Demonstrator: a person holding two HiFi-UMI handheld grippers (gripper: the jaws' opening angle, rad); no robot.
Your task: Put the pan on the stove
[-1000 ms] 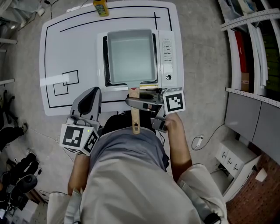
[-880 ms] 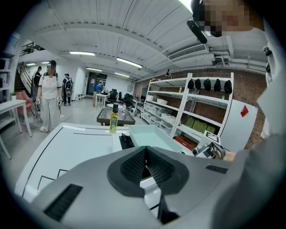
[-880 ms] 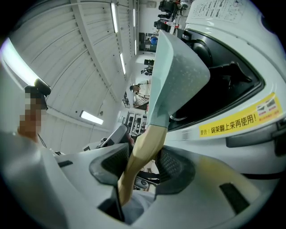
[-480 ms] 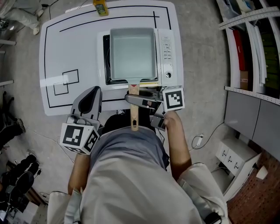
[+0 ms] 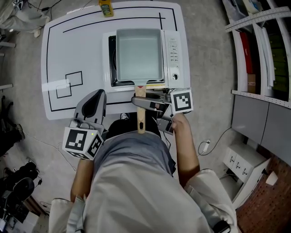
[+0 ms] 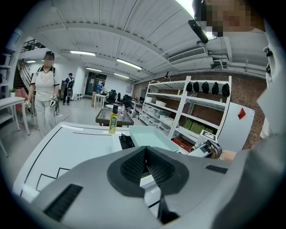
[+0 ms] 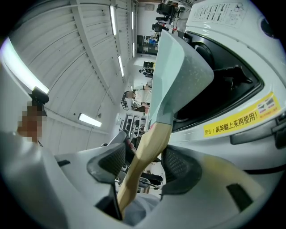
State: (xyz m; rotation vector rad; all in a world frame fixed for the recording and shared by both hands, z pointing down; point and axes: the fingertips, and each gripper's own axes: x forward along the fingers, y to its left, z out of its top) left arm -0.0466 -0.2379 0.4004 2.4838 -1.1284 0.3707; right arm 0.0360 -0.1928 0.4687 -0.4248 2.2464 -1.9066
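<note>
One square pan (image 5: 139, 57), one stove (image 5: 175, 54), one white table (image 5: 68, 45), one yellow bottle (image 5: 105, 7). Two grippers: left gripper (image 5: 94, 95), right gripper (image 5: 140, 103). Two onlookers: near person (image 6: 44, 94), far person (image 6: 69, 87).

Your head camera looked steeply down past your own torso onto the counter (image 5: 72, 50) from well above. The camera on your left claw (image 6: 145, 154) sat low at the counter's near edge, facing across toward its far edge. The one on your right claw (image 7: 143, 165), rolled sideways, sat close against the stove (image 7: 266, 58). All three shared the pan (image 5: 139, 54).
</note>
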